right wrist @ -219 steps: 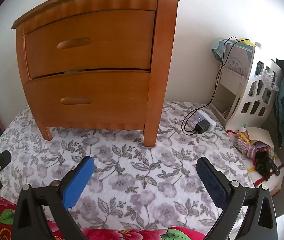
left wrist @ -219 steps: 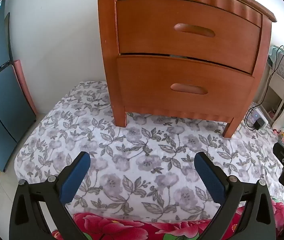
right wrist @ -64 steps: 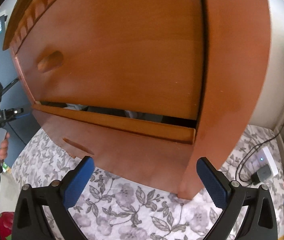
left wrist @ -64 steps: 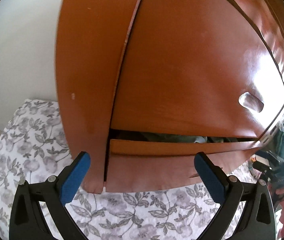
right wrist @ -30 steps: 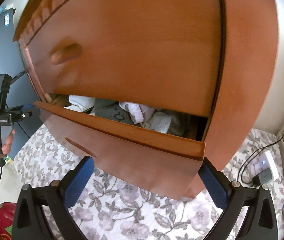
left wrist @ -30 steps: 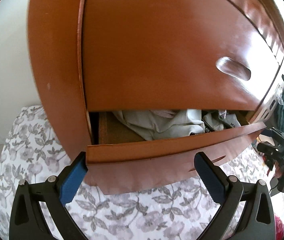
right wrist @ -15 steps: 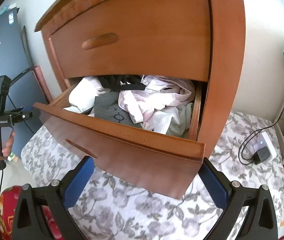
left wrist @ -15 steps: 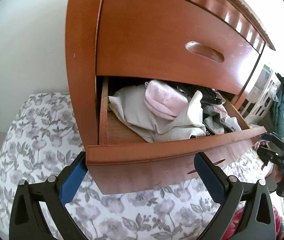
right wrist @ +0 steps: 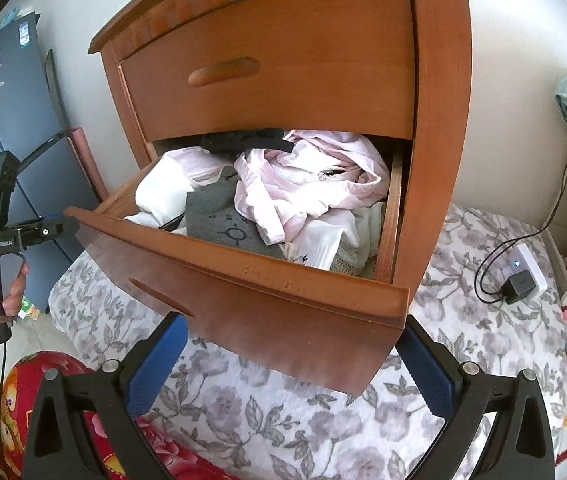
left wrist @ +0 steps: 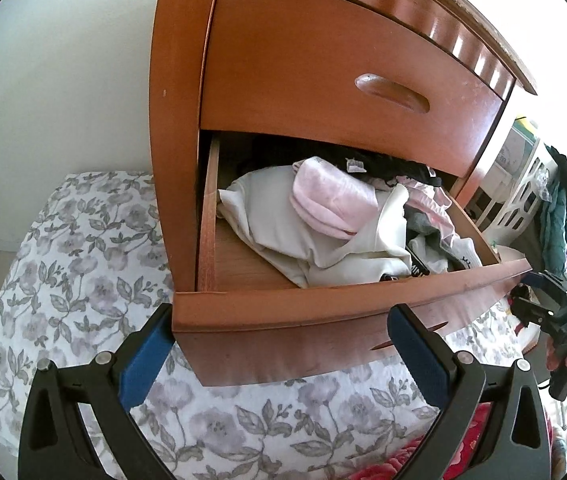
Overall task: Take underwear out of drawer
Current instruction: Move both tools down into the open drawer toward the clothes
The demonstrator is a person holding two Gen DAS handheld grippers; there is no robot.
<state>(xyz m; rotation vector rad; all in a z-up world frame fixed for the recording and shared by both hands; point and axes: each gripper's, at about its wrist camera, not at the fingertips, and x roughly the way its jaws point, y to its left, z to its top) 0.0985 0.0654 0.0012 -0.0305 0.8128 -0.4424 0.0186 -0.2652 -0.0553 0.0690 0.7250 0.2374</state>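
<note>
Soft, light pink underwear (right wrist: 307, 184) lies heaped in the open drawer (right wrist: 243, 280) ahead of our right hand-held gripper (right wrist: 289, 360), jaws apart like the left hand-held gripper (left wrist: 279, 350); we'd pinch a raised fold.

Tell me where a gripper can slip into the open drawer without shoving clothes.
Bare wood shows in the lower drawer only at its left end, between the left side wall and the cream garment. The middle and right are crowded with the pink garment and grey garment, reaching the right wall.
</note>
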